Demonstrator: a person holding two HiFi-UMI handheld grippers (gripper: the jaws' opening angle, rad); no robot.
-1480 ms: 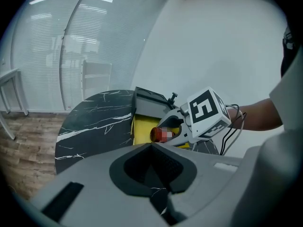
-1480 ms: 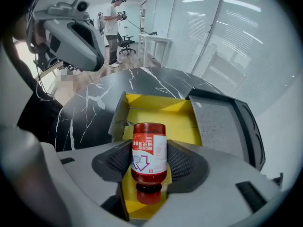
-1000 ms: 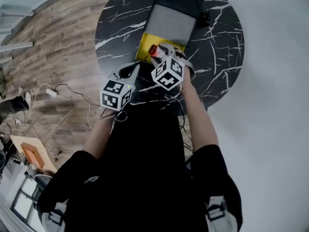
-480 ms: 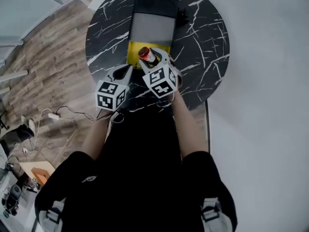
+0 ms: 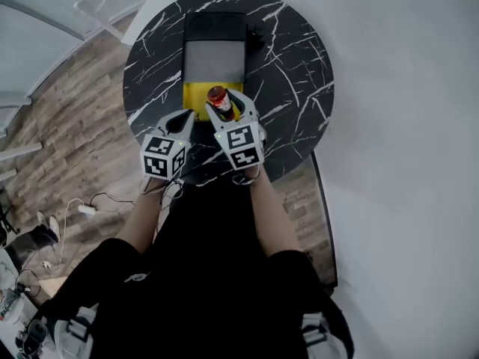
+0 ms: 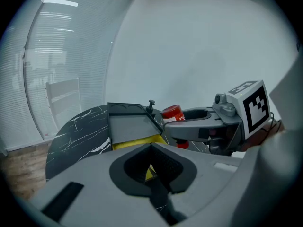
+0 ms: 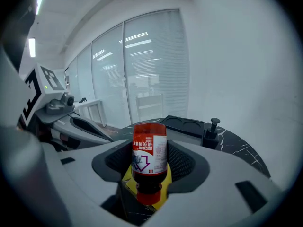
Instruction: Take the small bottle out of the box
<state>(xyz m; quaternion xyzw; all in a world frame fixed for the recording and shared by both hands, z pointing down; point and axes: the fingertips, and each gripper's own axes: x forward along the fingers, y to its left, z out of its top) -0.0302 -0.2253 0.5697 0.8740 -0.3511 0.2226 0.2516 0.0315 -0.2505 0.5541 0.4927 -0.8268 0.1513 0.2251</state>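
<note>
R gripper [image 5: 224, 109] is clamped on the small bottle [image 7: 149, 157], pads on either side of the labelled body, approx mid-height; L gripper [image 5: 182, 120] has its jaws together w/ nothing between them, only a bit of yellow showing through the hollow behind the tips.

Key relation: the bottle's long axis stands roughly upright, crosswise to the R jaws, w/ the narrow red-capped end pointing down and the label reading upside down; it hangs over the yellow near end of the box [image 5: 213, 58], on the person's side of the grey part. By my read it's already lifted out, so what's left is carrying it off sideways and setting it on the table [image 5: 292, 73]; the cap-down pose prob needs turning first. L gripper sits just beside the R one, on the box's left near corner, not touching the bottle; R is the one doing the work.

Views differ: the head view gives only the bottle's red end from above, plus its spot over the box; the R gripper view gives grip height and the inverted label; the L gripper view shows it side-on, red sticking out above and below the R jaw, and suggests it's clear of the box wall.
</note>
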